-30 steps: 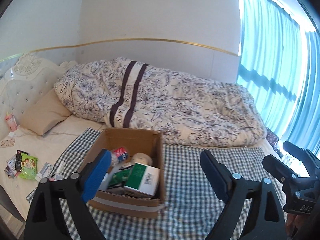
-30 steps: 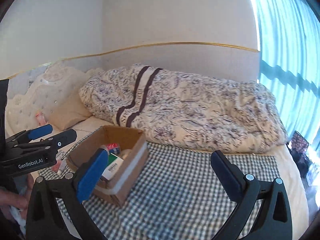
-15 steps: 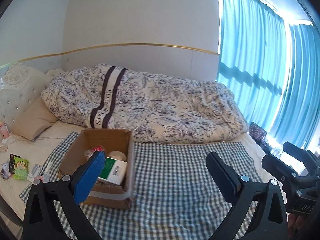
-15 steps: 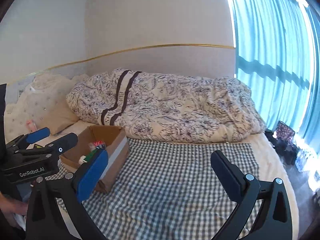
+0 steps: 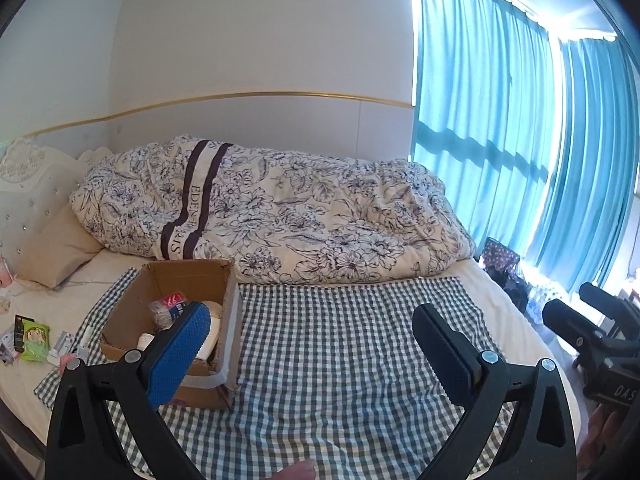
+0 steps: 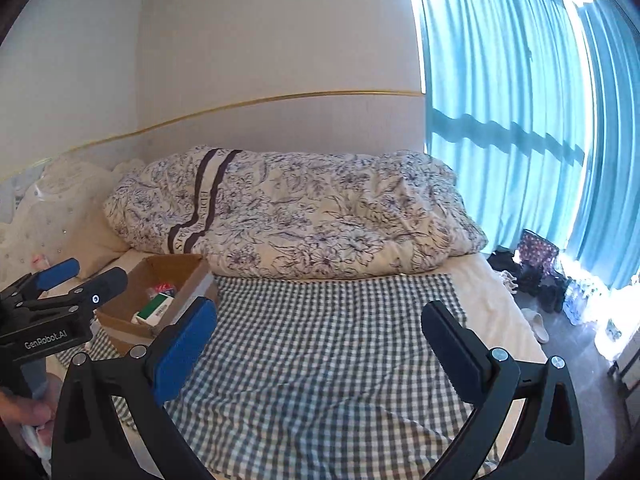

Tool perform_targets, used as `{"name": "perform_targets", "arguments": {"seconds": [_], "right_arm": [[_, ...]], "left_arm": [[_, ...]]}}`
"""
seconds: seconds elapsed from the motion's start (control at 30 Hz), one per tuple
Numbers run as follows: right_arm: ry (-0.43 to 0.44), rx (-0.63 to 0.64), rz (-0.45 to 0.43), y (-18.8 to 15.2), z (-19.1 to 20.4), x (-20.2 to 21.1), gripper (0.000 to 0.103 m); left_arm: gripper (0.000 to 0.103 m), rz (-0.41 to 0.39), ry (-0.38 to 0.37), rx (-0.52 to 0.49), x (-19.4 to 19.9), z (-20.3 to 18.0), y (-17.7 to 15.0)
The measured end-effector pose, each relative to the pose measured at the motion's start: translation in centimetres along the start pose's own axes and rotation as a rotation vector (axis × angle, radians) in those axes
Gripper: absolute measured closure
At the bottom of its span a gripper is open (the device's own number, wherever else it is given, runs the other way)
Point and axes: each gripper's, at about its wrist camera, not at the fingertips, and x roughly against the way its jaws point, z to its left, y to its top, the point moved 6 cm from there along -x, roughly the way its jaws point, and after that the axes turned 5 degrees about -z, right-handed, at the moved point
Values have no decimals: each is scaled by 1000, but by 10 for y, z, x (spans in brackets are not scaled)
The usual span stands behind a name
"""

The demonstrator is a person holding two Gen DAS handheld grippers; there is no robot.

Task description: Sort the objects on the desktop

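A floral duvet lies heaped beside teal curtains.

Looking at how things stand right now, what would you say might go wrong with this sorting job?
1. The cardboard box sits on soft bedding over a checked cloth; pressing items in could tilt it.
2. Small packets lie left of the box, beyond the cloth, easy to overlook.
3. Both the left gripper and right gripper are open and empty, close together; reaching at once could knock them.

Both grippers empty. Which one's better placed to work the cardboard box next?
Probably left: the left gripper, open, has the cardboard box just ahead; from the right gripper, also open, it lies far left.
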Motion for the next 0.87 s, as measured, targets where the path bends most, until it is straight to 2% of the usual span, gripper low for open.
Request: {"name": "perform_targets", "arguments": {"seconds": [0.2, 0.3, 0.87], "right_arm": [[-39, -28, 2, -2, -28, 3, 0], [-47, -49, 6, -4, -37, 1, 0], [-49, -45, 53, -24, -43, -16, 0]], "left_arm": [[0, 5, -1, -23, -1, -18, -4], [0, 17, 25, -42, -7, -23, -8], [0, 52, -2, -17, -25, -28, -23]]}}
